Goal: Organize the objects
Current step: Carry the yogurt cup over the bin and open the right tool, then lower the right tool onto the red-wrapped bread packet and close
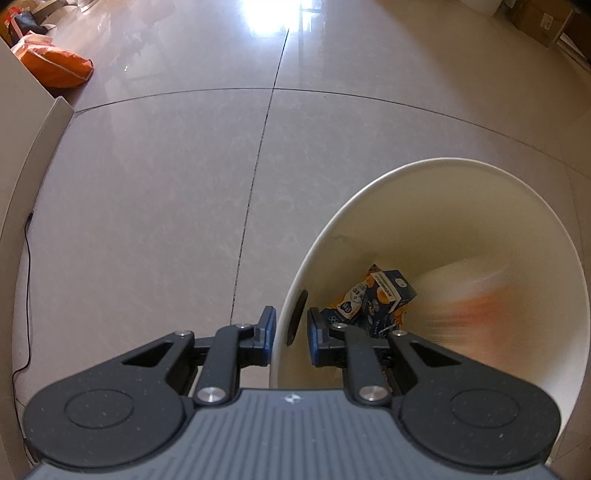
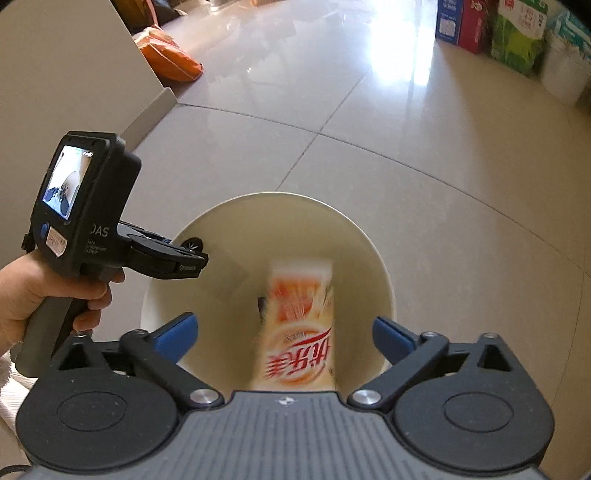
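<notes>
A cream round bin [image 1: 546, 229] stands on the tiled floor; it also shows in the right wrist view [image 2: 207, 218]. My left gripper [image 1: 291, 325] is shut on the bin's rim, one finger outside and one inside. Dark blue and orange cartons [image 1: 384, 291] lie at the bottom. My right gripper [image 2: 284, 332] is open above the bin's mouth. An orange and white milk-tea cup [image 2: 299, 325] with red lettering is blurred between its fingers, apart from both, over the bin. It shows as an orange blur in the left wrist view [image 1: 476, 306].
The hand-held left gripper body [image 2: 85, 210] sits at the bin's left rim. An orange bag [image 1: 59, 66] lies by a beige wall [image 1: 18, 122] at the far left. Boxes and packs [image 2: 517, 33] stand at the far right.
</notes>
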The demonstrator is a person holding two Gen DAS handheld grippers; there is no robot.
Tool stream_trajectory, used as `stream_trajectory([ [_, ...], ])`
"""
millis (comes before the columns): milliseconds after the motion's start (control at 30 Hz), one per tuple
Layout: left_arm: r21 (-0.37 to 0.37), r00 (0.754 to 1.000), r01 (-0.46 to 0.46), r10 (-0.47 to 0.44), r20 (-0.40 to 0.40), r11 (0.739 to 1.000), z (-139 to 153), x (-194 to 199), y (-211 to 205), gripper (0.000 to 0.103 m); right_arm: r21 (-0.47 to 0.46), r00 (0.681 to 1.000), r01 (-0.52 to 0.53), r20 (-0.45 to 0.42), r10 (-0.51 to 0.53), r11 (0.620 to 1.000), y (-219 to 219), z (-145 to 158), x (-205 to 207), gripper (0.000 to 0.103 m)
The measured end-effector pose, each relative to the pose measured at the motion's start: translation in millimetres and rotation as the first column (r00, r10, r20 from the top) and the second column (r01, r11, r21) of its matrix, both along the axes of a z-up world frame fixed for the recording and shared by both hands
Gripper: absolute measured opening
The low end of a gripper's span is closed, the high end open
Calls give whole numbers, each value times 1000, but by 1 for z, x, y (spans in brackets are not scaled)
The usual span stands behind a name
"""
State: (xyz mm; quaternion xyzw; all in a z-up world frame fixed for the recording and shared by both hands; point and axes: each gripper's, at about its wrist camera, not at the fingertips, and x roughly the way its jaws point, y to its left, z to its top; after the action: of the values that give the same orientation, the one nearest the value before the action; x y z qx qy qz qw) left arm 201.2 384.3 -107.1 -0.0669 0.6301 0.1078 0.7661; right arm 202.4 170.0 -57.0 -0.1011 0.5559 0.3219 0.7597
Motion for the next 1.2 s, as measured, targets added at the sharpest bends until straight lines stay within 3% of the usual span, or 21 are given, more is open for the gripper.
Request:
stream_trajectory([
  [200, 7, 1000, 3, -3, 2, 1000, -1, -1, -1, 16, 36, 999, 43, -9, -43, 998, -26, -3, 0, 103],
  [467, 15, 1000, 2, -2, 2, 1000, -2, -1, -2, 16, 95, 986, 110, 116, -121, 989, -87, 3, -6, 103],
  [600, 15, 1000, -2, 2, 1, 1000, -2, 0, -3, 16, 65, 969, 181, 161, -189, 981, -118, -18, -8, 103],
  [800, 25, 1000, 3, -3, 1, 1000, -1, -1, -6, 16, -70, 953, 248, 198, -230, 966, -158, -72, -12, 103],
  [967, 28, 1000, 2, -2, -2, 1000, -1, 0, -8, 16, -134, 976, 216, 62, -210, 967, -176, -135, -8, 103],
  [1100, 38, 1000, 5, -5, -1, 999, -1, 0, -8, 16, -107, 972, 224, -43, -230, 969, -184, -184, 5, 103],
  [1200, 39, 1000, 5, -4, -1, 999, -2, 0, -9, 16, -110, 962, 256, -70, -264, 960, -187, -217, 19, 103],
])
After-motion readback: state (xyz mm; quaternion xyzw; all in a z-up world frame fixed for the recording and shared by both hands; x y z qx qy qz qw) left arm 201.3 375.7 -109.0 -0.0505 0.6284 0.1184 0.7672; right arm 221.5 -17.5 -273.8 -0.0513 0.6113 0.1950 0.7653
